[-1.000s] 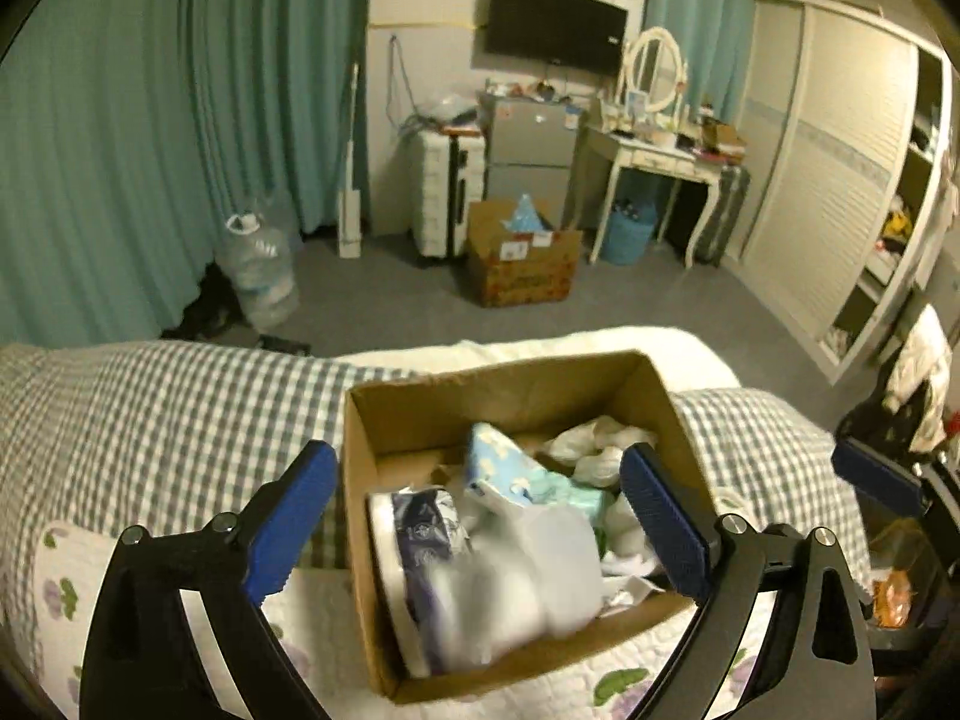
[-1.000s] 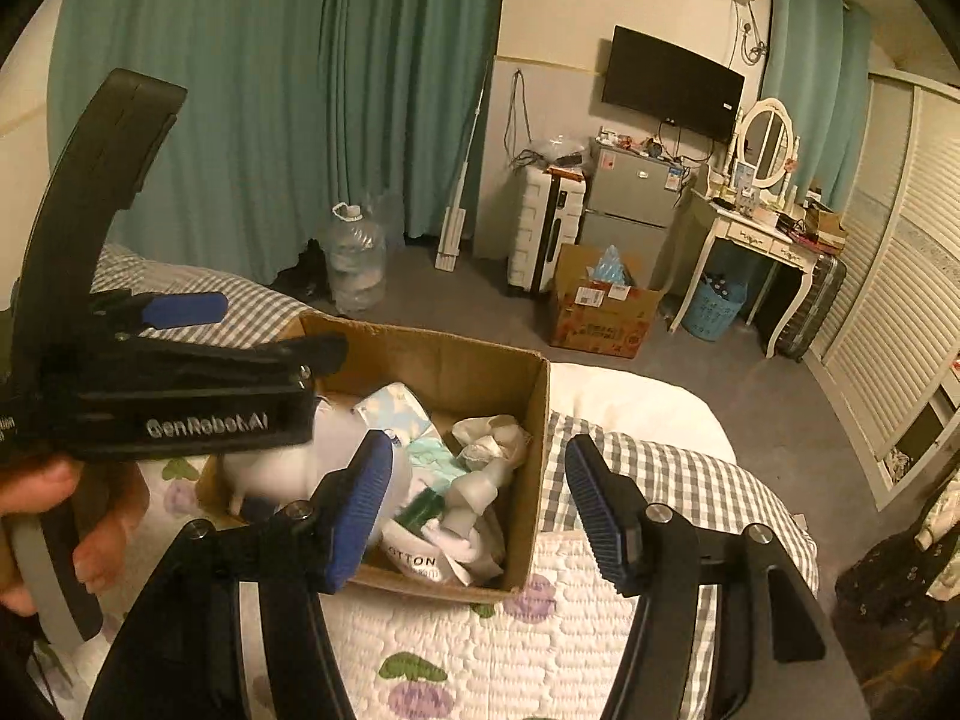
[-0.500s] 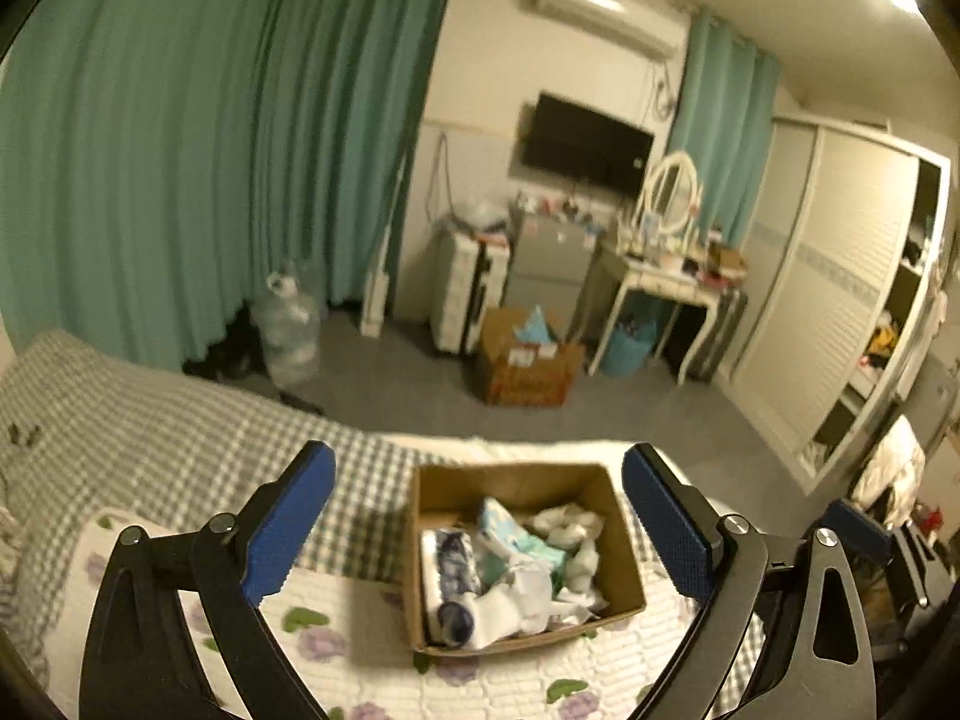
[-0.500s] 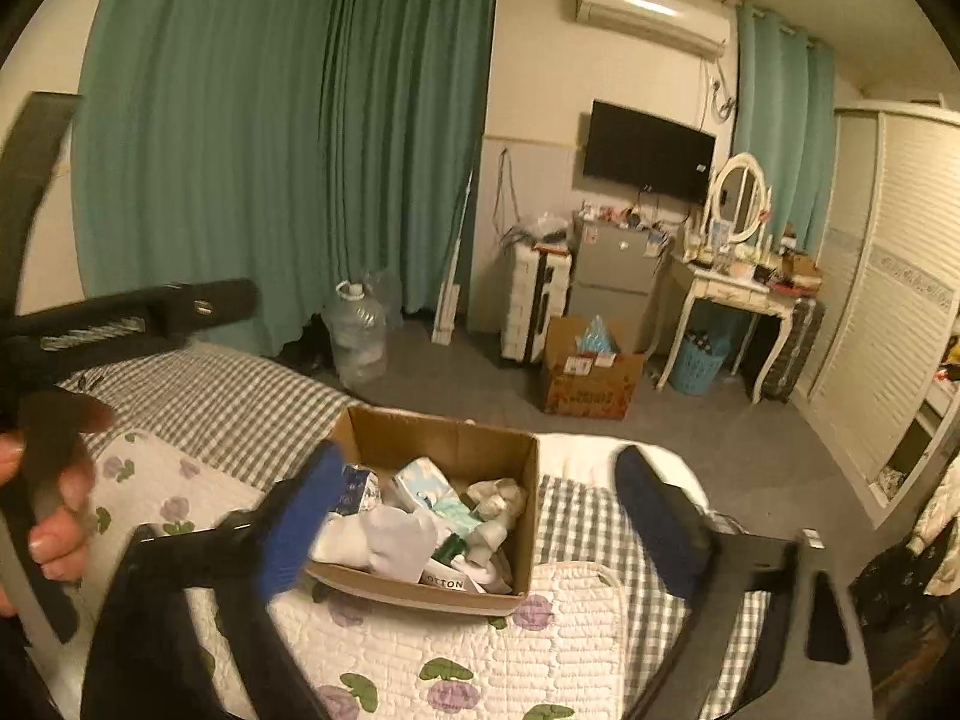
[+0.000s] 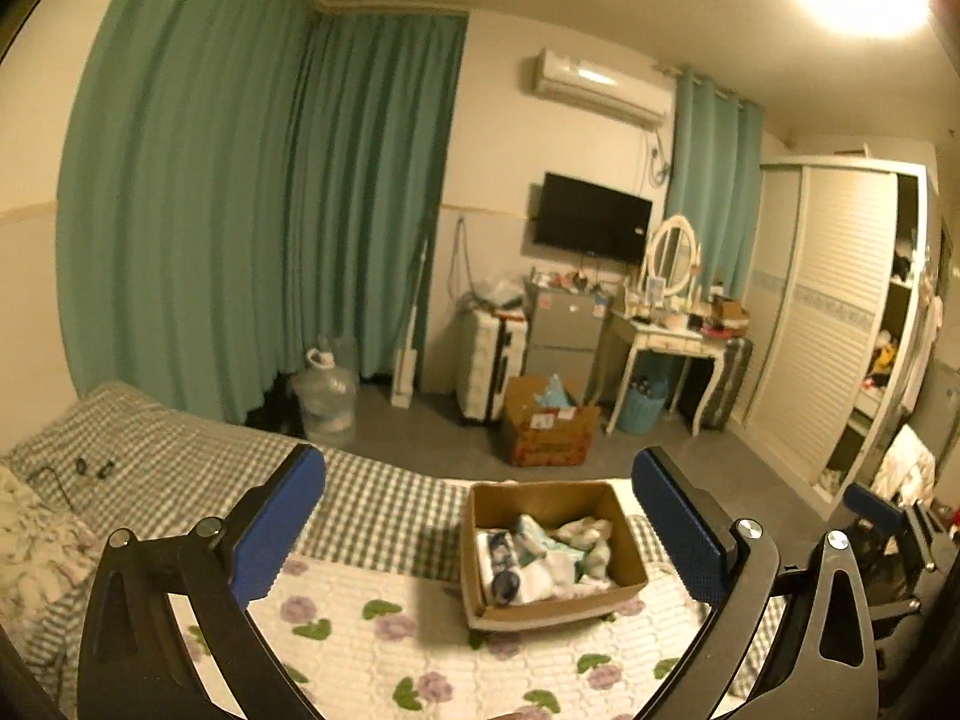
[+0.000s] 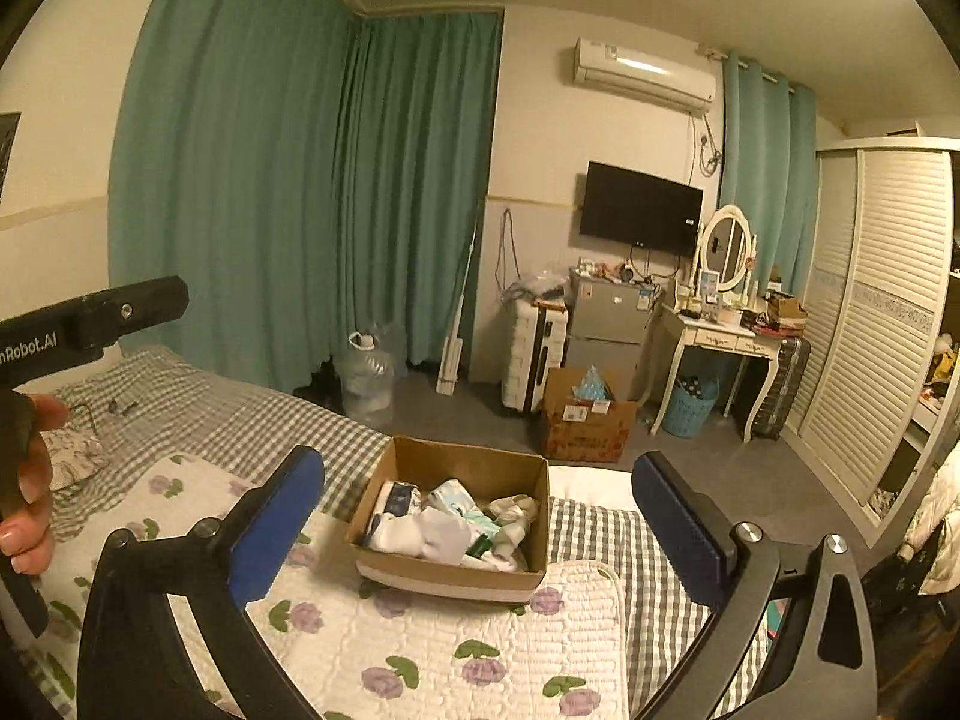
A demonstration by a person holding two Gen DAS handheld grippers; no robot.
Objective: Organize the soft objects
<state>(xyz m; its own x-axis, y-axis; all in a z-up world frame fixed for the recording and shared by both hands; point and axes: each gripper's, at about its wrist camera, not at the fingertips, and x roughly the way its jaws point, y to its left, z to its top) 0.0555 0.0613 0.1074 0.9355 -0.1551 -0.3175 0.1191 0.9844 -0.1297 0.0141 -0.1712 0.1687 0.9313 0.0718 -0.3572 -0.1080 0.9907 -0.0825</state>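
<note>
A brown cardboard box [image 5: 630, 552] sits on the bed, filled with white and pale blue soft items [image 5: 543, 558]. It also shows in the right wrist view [image 6: 444, 576] with the same soft items [image 6: 447, 531] inside. My left gripper [image 5: 480, 531] is open and empty, held well back above the bed. My right gripper [image 6: 477, 531] is open and empty, also held back above the bed. The left tool's body [image 6: 90, 324] shows at the left of the right wrist view.
The bed carries a white flowered quilt [image 6: 456, 648] over a checked sheet [image 5: 180, 450]. Beyond the bed are a water jug [image 5: 324, 396], a floor carton [image 5: 549, 429], a suitcase [image 5: 492, 360], a dressing table [image 5: 672, 342] and a wardrobe [image 5: 840, 324].
Both grippers have pulled up and back from the box, which now looks small and far. The white soft item that was between the left fingers now lies in the box.
</note>
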